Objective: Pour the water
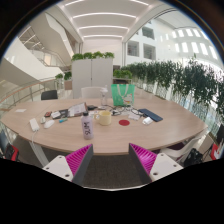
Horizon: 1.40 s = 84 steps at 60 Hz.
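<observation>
Bright atrium with green plants surrounds the long oval wooden table [150, 128], where the small clear plastic bottle [86, 126] stands well beyond my gripper [111, 160], whose pink-padded fingers I hold spread and empty, probably because I must first approach it.

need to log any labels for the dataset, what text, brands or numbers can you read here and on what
No text can be read in the gripper view.
Bottle on the table: it carries a label, too small to read.
Green container further back: no legible print.
Papers and small items on the table: too small and blurred to read.
The gripper stands open short of the table, holding nothing.
</observation>
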Each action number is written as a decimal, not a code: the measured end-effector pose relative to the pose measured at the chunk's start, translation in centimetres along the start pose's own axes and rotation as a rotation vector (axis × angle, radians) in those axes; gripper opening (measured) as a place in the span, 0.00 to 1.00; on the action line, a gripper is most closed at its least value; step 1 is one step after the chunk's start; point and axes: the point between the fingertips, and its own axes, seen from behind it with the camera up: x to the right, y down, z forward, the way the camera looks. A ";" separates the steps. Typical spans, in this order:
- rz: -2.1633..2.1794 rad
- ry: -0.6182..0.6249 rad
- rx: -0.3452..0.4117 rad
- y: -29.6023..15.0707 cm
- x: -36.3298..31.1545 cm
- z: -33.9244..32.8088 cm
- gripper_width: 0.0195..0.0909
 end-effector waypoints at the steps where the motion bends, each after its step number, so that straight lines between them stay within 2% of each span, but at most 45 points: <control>1: -0.001 -0.015 0.027 -0.3 -1.0 0.3 0.89; 5: -0.019 -0.054 0.114 -1.4 -3.9 1.0 0.87; 10: -0.046 -0.071 0.158 -1.3 -6.6 4.4 0.87; 15: -0.025 -0.091 0.157 0.0 -8.9 9.7 0.87; 27: -0.021 -0.143 0.149 0.0 -15.1 23.5 0.87; 33: 0.007 -0.134 0.124 0.4 -15.6 28.7 0.87; 41: 0.041 -0.106 0.150 -1.1 -14.6 33.6 0.87; 43: 0.046 -0.110 0.155 -1.3 -14.7 34.5 0.84; 44: 0.046 -0.118 0.153 -1.4 -14.9 35.0 0.79; 45: 0.043 -0.130 0.150 -1.6 -15.2 35.5 0.72; 47: 0.034 -0.163 0.138 -1.1 -15.9 36.2 0.48; 57: -0.070 -0.169 0.204 -2.1 -16.8 36.4 0.48; 60: -0.060 -0.160 0.200 -2.1 -16.6 36.6 0.47; 64: -0.028 -0.164 0.173 -2.1 -17.0 36.9 0.40; 69: 0.037 -0.227 0.089 -2.2 -18.5 37.8 0.33; 73: 0.116 -0.307 0.016 -2.3 -20.7 37.9 0.31; 78: 0.270 -0.399 0.002 -5.9 -21.8 38.3 0.33; 84: 0.668 -0.529 -0.035 -12.2 -21.7 38.9 0.33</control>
